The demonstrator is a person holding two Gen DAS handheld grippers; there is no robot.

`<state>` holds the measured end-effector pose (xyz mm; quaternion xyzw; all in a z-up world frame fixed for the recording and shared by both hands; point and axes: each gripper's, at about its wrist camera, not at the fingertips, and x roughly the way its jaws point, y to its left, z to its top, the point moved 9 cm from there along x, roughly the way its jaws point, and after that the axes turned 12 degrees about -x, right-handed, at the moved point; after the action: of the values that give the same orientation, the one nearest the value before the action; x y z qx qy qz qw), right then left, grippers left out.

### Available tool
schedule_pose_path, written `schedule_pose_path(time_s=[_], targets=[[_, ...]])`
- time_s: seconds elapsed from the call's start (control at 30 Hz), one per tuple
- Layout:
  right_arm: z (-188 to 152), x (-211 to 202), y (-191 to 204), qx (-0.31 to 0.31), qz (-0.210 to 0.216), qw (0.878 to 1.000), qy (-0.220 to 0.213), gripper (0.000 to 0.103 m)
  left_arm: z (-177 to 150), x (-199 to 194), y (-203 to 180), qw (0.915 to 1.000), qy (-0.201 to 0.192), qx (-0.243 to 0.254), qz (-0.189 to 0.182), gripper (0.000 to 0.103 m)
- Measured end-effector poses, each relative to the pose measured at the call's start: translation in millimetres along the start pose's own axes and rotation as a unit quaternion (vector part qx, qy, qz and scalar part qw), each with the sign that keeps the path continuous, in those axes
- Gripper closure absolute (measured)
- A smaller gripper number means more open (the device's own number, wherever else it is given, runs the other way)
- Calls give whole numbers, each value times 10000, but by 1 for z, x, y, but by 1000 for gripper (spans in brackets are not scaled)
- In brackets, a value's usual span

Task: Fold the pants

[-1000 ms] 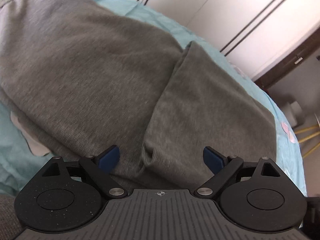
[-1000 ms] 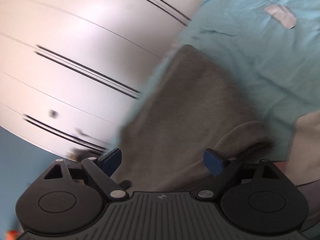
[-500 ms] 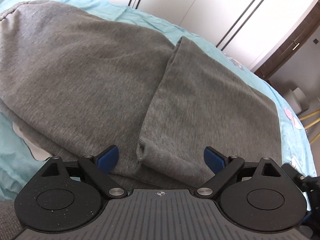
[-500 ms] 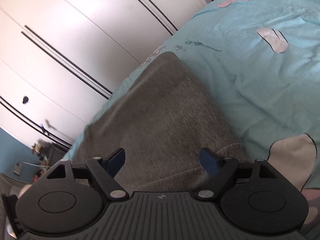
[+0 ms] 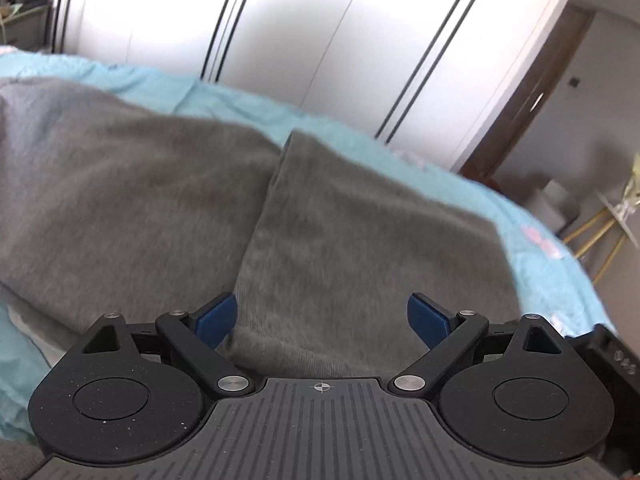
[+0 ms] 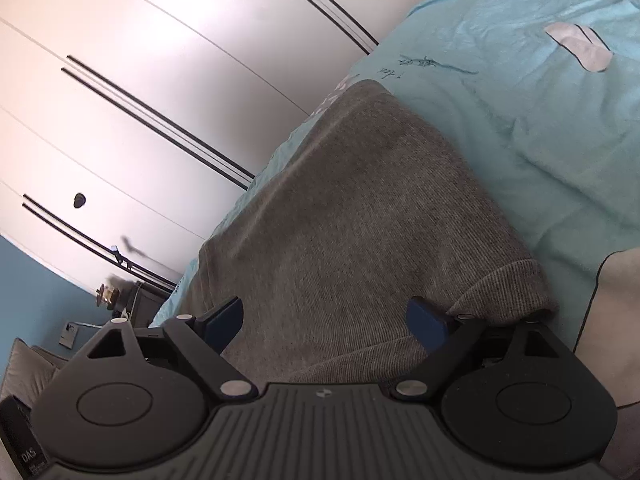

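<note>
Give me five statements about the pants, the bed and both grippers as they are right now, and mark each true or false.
1. The grey pants lie on a turquoise bedsheet. True.
2. The left gripper is clamped shut on the fabric. False: its jaws stand wide apart, with the folded-over leg section lying between and ahead of them, ungripped.
3. The right gripper is open. True; its jaws have just been opening, and cloth lies below them unpinched.
4. The pants are bright red. False: they are grey.
5. White wardrobe doors stand behind the bed. True.
</note>
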<state>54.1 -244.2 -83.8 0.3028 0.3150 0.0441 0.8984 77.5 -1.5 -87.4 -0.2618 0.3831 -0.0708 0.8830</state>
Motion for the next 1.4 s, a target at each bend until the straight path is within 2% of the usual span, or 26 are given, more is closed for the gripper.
schedule_pose_path(time_s=[0.1, 0.23, 0.3, 0.4, 0.47, 0.57, 0.63, 0.7, 0.73, 0.8, 0.83, 0.87, 0.9, 1.0, 1.03, 1.1, 1.2, 1.3, 1.4], targets=[[0, 0, -1, 5, 14, 10000, -4, 12, -2, 7, 5, 9998, 144, -23, 146, 7], [0, 0, -1, -1, 37, 10000, -3, 12, -5, 11, 22, 9967, 351, -285, 669, 7], [0, -1, 0, -48, 36, 10000, 5, 12, 1, 9, 38, 9935, 248, -777, 796, 8], [0, -1, 1, -103, 42, 9999, 12, 12, 16, -2, 63, 9821, 97, -1825, 453, 8], [0, -1, 1, -108, 56, 9999, 11, 12, 25, -13, 85, 9659, 12, -2581, 206, 8], [0, -1, 0, -88, 67, 9999, 1, 12, 38, -29, 124, 9370, -67, -3486, -217, 8], [0, -1, 0, -73, 71, 9999, -4, 12, 46, -40, 152, 9130, -84, -4021, -687, 8], [0, 0, 0, -68, 86, 9999, -4, 11, 51, -53, 185, 8888, -266, -4443, -1092, 8], [0, 0, 0, -75, 89, 9999, -4, 10, 52, -60, 203, 8779, -422, -4623, -1178, 8], [0, 1, 1, -116, 80, 9999, 1, 9, 51, -70, 237, 8504, -595, -5096, -1163, 8], [-1, 2, 2, -145, 71, 9999, 5, 9, 52, -74, 250, 8402, -672, -5242, -1216, 8], [-1, 2, 3, -173, 73, 9998, 6, 7, 54, -77, 262, 8334, -778, -5338, -1201, 7], [-1, 3, 4, -204, 69, 9998, 8, 6, 55, -79, 272, 8307, -849, -5378, -1162, 7], [-1, 4, 5, -291, 19, 9996, 23, 6, 57, -81, 295, 8401, -931, -5282, -813, 7], [-1, 4, 5, -297, 15, 9996, 19, 6, 57, -80, 299, 8390, -940, -5288, -875, 7], [-1, 4, 5, -283, 17, 9996, 7, 6, 59, -79, 301, 8334, -933, -5332, -1118, 7], [-1, 5, 5, -291, -7, 9996, -9, 6, 59, -81, 303, 8302, -1014, -5301, -1398, 7], [-2, 7, 7, -369, -58, 9993, -10, 6, 62, -84, 310, 8190, -1133, -5382, -1634, 7], [-3, 8, 8, -435, -86, 9990, -5, 5, 64, -80, 323, 8142, -1142, -5457, -1617, 9]])
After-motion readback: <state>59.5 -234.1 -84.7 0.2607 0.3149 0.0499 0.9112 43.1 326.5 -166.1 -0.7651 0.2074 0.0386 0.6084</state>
